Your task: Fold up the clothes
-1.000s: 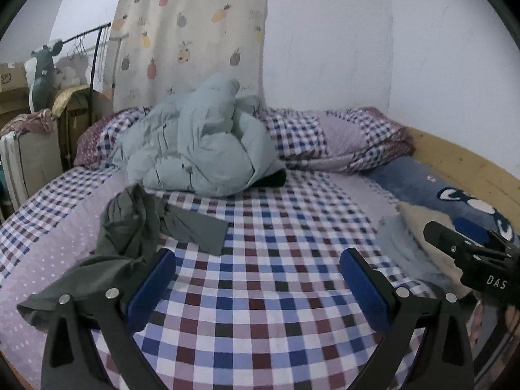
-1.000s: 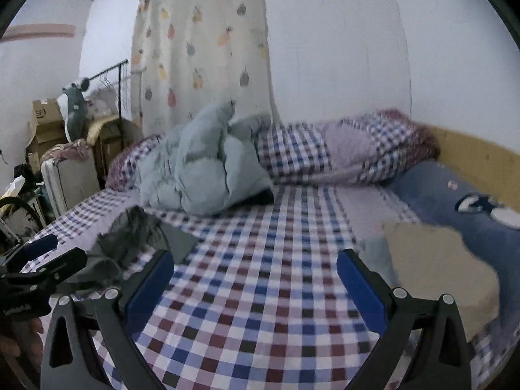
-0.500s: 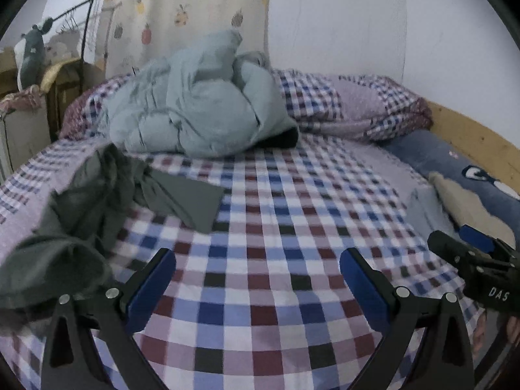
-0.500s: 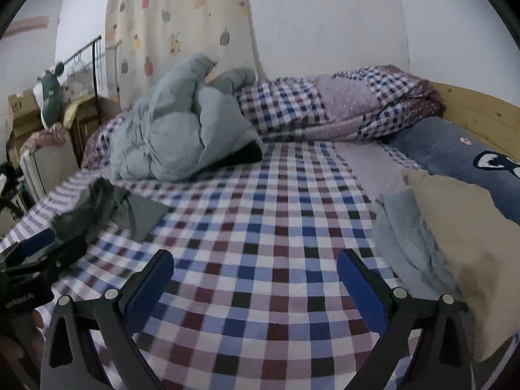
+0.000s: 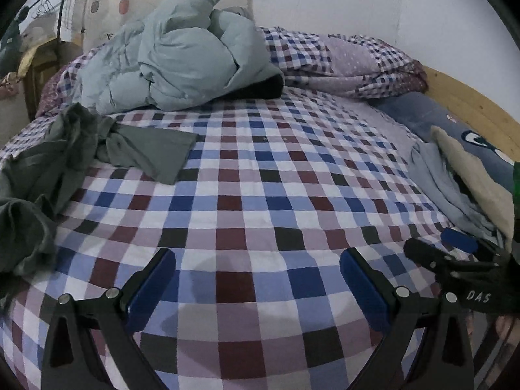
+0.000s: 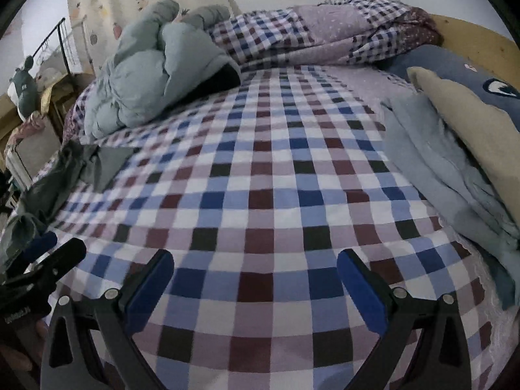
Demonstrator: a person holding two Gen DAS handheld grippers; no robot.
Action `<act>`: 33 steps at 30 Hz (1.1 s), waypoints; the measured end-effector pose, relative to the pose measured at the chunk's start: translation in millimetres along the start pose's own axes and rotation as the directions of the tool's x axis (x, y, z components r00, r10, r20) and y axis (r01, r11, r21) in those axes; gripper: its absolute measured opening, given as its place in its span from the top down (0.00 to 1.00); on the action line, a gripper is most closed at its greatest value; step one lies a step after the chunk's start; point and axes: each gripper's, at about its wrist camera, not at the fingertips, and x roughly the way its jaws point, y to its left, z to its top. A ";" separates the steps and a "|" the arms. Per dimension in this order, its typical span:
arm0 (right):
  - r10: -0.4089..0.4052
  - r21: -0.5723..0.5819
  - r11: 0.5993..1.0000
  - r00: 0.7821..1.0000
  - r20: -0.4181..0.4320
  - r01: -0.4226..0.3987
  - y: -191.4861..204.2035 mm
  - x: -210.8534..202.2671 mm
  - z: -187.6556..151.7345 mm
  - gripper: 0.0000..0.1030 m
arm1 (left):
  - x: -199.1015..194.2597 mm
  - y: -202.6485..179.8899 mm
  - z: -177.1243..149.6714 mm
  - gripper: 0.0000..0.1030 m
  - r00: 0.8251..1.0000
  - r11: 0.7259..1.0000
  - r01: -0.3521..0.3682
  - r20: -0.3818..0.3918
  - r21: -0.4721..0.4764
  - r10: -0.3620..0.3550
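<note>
A crumpled grey-green garment (image 5: 65, 159) lies at the left side of the checked bed (image 5: 260, 201); the right wrist view shows the same garment (image 6: 65, 172) at far left. Folded pale blue clothes (image 6: 435, 162) and a beige piece (image 6: 471, 123) are stacked at the right side. My left gripper (image 5: 256, 286) hovers open over bare sheet, right of the grey-green garment. My right gripper (image 6: 255, 286) is open too, low over the sheet with nothing between its blue pads, left of the folded stack. Each gripper shows at the edge of the other's view.
A puffy light blue jacket (image 5: 175, 58) is heaped at the back of the bed against a rolled checked quilt (image 5: 341, 61). A dark blue pillow (image 6: 461, 68) and a wooden headboard (image 5: 471, 104) lie at right. A clothes rack (image 6: 55, 48) and boxes stand beyond the left edge.
Both grippers have moved forward and lower over the bed, so the sheet fills more of each view. Both stay open; nothing was picked up.
</note>
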 end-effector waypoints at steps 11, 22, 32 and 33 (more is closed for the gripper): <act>-0.013 -0.062 0.998 0.998 -0.069 0.009 11.6 22.5 -8.1 0.00 | 22.8 -4.8 -9.0 0.00 0.996 0.998 -0.049 -0.075 0.026 0.051; -0.021 -0.061 0.998 0.996 -0.089 0.016 11.9 30.9 -13.5 0.00 | 29.8 -4.9 -10.5 0.00 0.994 0.997 -0.060 -0.091 0.039 0.064; -0.018 -0.058 0.998 0.996 -0.093 0.013 11.9 32.7 -12.8 0.00 | 29.7 -4.9 -11.7 0.00 0.994 0.998 -0.057 -0.087 0.036 0.060; -0.018 -0.058 0.998 0.995 -0.093 0.013 12.0 32.8 -12.7 0.00 | 29.6 -4.8 -11.9 0.00 0.994 0.998 -0.057 -0.086 0.035 0.060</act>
